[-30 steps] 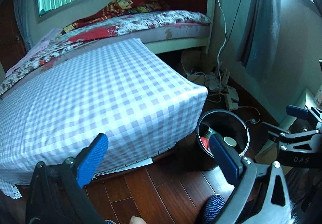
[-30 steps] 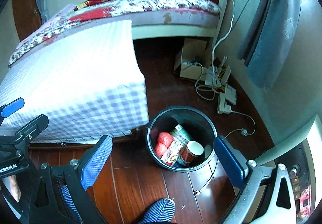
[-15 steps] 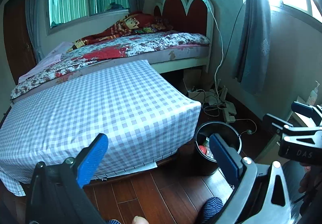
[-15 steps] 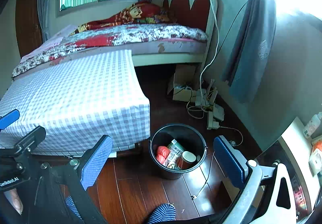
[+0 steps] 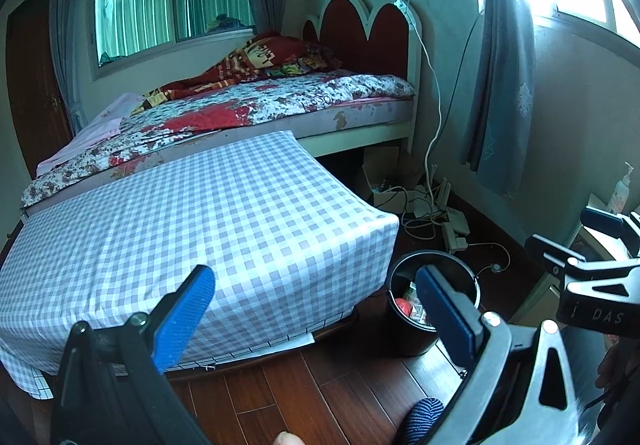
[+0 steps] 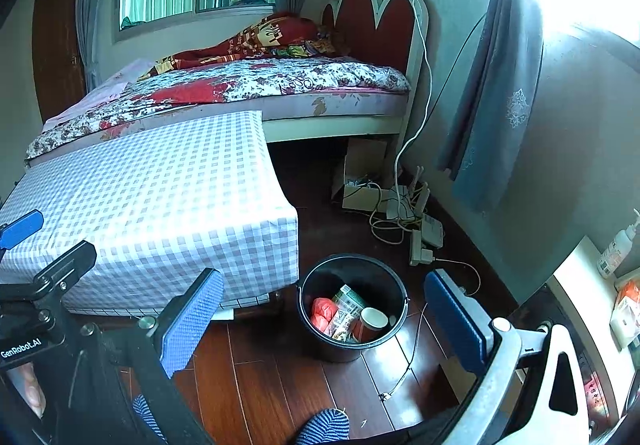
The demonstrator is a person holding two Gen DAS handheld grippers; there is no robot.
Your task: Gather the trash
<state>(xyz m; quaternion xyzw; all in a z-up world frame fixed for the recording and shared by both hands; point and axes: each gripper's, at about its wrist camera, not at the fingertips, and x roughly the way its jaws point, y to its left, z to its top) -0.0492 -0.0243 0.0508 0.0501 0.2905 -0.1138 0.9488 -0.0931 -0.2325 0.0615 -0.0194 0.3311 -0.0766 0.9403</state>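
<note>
Item 1: left gripper (image 5: 312, 309), blue pads spread wide, nothing btwn them; held above the wood floor (image 5: 304, 397) in front of the checked table.
Item 2: right gripper (image 6: 324, 313), jaws likewise released, empty; its body also shows at the right edge of the left wrist view.
Item 3: black bucket (image 6: 390, 279) w/ wire handle, upright on the floor, just beside the near right corner of the checked table (image 6: 160, 197). Contents (seen from right wrist view): red crumpled bag (image 6: 324, 311) at left, printed wrapper (image 6: 346, 311) in the middle, paper cup (image 6: 372, 321) at right, all lying inside against each other.
Item 4: checked table, lilac-white cloth draped over all edges, top bare.
Item 5: bed (image 5: 256, 101) w/ floral cover and red scalloped headboard (image 5: 360, 37), directly behind the table's far edge.
Item 6: power strips and cables (image 6: 416, 229) on the floor by the wall, beyond the bucket, next to a cardboard box (image 6: 360, 169).
Item 7: striped sock foot (image 6: 324, 427) at bottom edge.
</note>
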